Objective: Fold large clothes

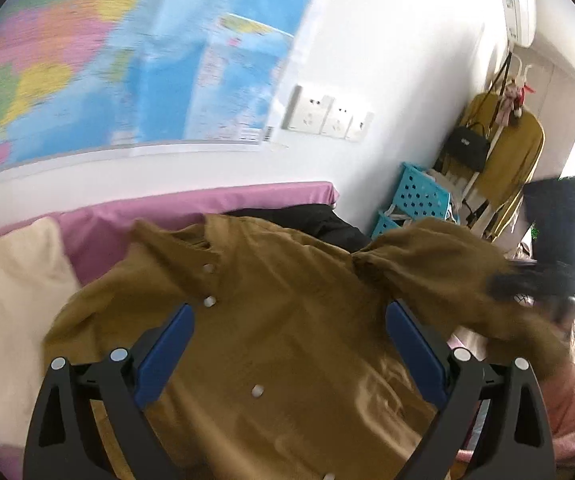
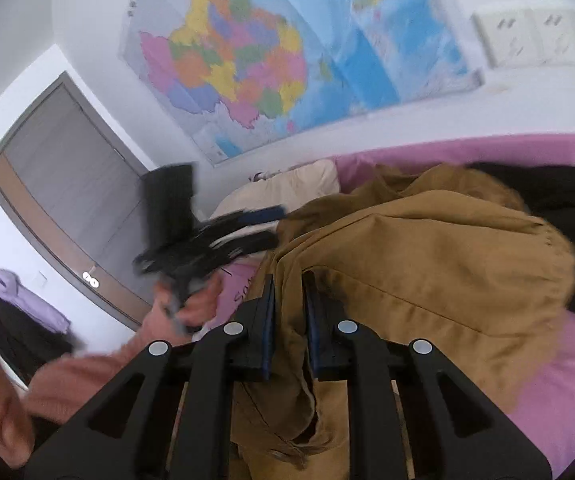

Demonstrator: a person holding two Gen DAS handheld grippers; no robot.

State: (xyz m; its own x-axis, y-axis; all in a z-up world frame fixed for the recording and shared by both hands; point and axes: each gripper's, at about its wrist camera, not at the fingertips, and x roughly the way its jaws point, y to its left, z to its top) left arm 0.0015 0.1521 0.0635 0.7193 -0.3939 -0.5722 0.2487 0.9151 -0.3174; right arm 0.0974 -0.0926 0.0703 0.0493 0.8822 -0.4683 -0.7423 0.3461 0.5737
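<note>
Left wrist view: left tool (image 1: 289,320) stands wide, blue pads (image 1: 167,344) far apart, nothing pressed between them. Brown button-front shirt (image 1: 287,320) spreads below and beyond the pads, over the pink bed sheet (image 1: 191,204). White buttons (image 1: 209,301) run down its front. One part of the shirt is lifted toward the right, where the right tool (image 1: 535,280) appears blurred and dark. Cream pillow (image 1: 11,292) lies at left on the sheet. Black garment (image 1: 311,220) lies behind the shirt. Wall map (image 1: 107,52) hangs above the bed, with sockets (image 1: 327,114) to its right. Blue perforated basket (image 1: 423,192) and a rack of hanging clothes (image 1: 503,156) stand in the far corner.

Right wrist view: right tool (image 2: 289,296) is narrow, its pads pinching a fold of the brown shirt (image 2: 427,264); cloth bunches between and below the fingers. Rest of the shirt heaps to the right on the pink sheet (image 2: 567,380). Left tool (image 2: 207,236) shows blurred at left, held by a hand (image 2: 191,304) in a pink sleeve (image 2: 87,376). Grey door (image 2: 75,200) is behind.
</note>
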